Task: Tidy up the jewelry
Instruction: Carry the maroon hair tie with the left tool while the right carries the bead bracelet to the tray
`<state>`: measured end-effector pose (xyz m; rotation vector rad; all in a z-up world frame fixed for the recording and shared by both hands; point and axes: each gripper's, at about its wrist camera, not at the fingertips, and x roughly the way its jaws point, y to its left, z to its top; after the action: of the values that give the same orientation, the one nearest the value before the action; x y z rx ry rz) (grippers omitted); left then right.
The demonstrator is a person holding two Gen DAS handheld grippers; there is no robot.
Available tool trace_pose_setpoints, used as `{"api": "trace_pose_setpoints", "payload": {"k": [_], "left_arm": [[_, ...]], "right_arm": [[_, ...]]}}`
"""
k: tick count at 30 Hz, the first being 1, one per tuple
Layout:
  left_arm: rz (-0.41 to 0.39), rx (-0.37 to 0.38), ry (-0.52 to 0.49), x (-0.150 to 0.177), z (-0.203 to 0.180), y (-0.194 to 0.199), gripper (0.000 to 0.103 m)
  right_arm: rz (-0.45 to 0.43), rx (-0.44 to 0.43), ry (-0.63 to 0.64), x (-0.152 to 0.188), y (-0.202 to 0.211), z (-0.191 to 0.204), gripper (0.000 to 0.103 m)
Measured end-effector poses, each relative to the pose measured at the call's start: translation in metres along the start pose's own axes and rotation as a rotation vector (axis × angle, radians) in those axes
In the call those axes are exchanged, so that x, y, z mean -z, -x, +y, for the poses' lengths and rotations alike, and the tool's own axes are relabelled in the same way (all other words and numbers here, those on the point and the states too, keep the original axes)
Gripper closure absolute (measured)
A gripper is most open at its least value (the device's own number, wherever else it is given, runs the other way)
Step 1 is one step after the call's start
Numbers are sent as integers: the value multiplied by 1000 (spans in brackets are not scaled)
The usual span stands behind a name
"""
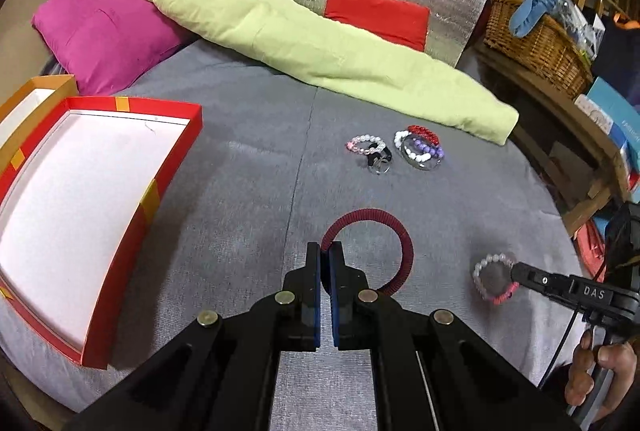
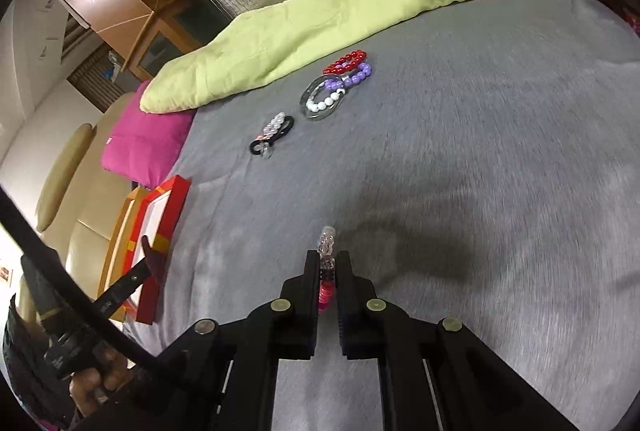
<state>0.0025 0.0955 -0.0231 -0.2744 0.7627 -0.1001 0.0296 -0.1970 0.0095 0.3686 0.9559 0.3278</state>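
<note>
I had both grippers loaded over the grey bedcover (image 1: 240, 159). The left gripper (image 1: 325, 251) was clamped on the dark red bangle (image 1: 370, 231), low centre in its view; the right gripper (image 2: 325, 259) pinched the clear-and-pink bead bracelet (image 2: 328, 251) edge-on. The open red box (image 1: 96, 191) lay at the left edge, seemingly empty. My judgement: carry each piece level over the rim and release low, one at a time. More bracelets (image 1: 416, 147) waited mid-frame.

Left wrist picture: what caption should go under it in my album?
Left gripper pinches a dark red coiled bangle beside an open red cardboard box.
</note>
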Motion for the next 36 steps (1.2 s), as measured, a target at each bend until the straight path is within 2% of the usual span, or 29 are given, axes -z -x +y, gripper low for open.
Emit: {"api": "trace_pose_setpoints", "payload": {"k": [5, 11, 22, 29, 36], "left_arm": [[-11, 16, -2, 2, 0, 2, 99], [-16, 33, 19, 2, 5, 2, 99], [-9, 23, 35, 0, 9, 4, 99], [-10, -43, 82, -11, 29, 19, 99], [-41, -136, 172, -25, 80, 44, 99]], "right_arm": [[-25, -20, 9, 2, 15, 12, 95], [-66, -23, 46, -12, 32, 30, 95], [-40, -18, 61, -12, 21, 39, 95], [-31, -43, 112, -19, 14, 63, 95], [-7, -100, 189, -24, -4, 111, 95]]}}
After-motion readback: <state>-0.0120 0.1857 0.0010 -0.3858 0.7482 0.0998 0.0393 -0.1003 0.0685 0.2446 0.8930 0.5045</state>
